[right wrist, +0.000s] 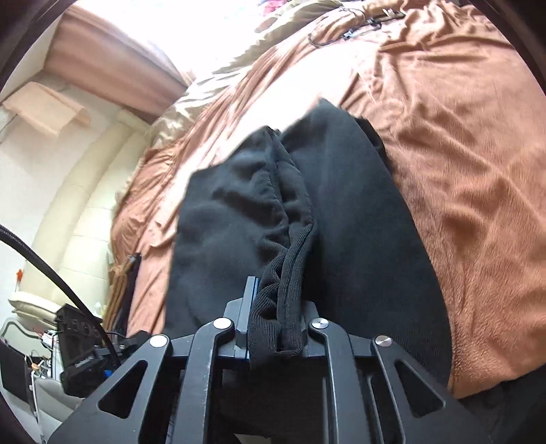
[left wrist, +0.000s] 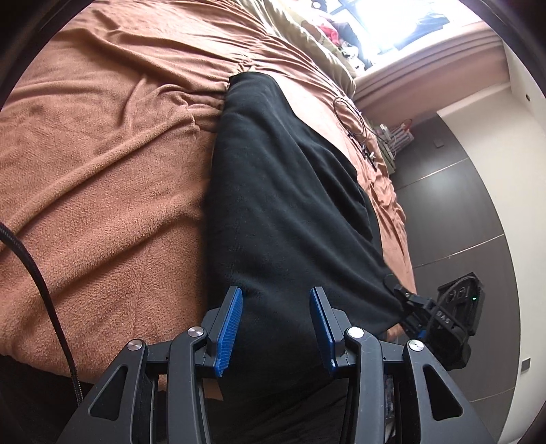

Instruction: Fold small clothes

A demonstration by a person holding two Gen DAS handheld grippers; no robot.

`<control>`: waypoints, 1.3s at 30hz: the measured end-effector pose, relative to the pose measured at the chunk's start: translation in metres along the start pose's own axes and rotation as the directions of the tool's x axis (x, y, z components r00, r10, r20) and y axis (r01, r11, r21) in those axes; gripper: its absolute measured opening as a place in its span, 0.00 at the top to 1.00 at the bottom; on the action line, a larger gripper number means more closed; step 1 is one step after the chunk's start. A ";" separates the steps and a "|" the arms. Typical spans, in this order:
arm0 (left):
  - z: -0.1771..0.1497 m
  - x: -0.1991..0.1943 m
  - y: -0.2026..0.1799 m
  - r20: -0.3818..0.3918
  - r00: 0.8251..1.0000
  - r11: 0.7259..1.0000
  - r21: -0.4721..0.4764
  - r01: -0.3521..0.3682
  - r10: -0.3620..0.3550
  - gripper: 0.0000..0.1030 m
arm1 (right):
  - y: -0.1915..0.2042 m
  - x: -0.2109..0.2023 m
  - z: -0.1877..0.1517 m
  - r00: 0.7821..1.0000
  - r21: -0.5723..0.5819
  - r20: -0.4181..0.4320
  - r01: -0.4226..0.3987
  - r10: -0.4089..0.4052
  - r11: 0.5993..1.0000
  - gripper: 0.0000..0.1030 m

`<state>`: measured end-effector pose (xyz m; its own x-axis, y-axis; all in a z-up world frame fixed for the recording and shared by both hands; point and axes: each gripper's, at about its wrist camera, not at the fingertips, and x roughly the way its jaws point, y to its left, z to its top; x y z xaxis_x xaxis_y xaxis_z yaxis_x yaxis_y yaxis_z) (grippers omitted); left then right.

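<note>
Black fabric of a dark garment (left wrist: 283, 191) fills the middle of the left wrist view, stretched from the upper centre down to the lower edge over a bed covered by a brown fleece blanket (left wrist: 102, 164). The left gripper (left wrist: 276, 328) is seen at the bottom of the frame with its blue pads (left wrist: 230, 329) standing moderately apart; the garment lies between and below them, but no pad is seen pressing on it. At the lower right the right gripper (left wrist: 414, 307) is seen pinching the garment's edge. A thin black cable (left wrist: 355, 119) lies on the blanket at the upper right, near a bright window (left wrist: 402, 24).

In the right wrist view the same black garment (right wrist: 358, 218) runs from the centre to the bottom of the frame, bunched into folds left of centre. The right gripper (right wrist: 276, 317) is closed narrowly on a ribbed hem (right wrist: 290, 290) of the garment, which is gathered between the jaws. The brown blanket (right wrist: 460, 136) spreads to the right and upper part, and a beige quilt (right wrist: 191, 102) is seen beyond it at the upper left.
</note>
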<state>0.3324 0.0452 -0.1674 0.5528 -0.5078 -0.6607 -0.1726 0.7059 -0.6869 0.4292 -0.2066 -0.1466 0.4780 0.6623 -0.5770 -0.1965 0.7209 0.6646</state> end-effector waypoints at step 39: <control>-0.019 0.026 -0.011 -0.080 0.988 0.989 0.079 -0.128 0.134 0.70 | -0.040 -0.057 -0.061 0.999 0.090 0.042 -0.024 0.020 0.996 0.93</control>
<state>0.3331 0.0145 -0.1828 0.4574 -0.4467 -0.7689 -0.1766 0.8018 -0.5709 0.3573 -0.2606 -0.1693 0.5097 0.6676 -0.5427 -0.1300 0.6833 0.7184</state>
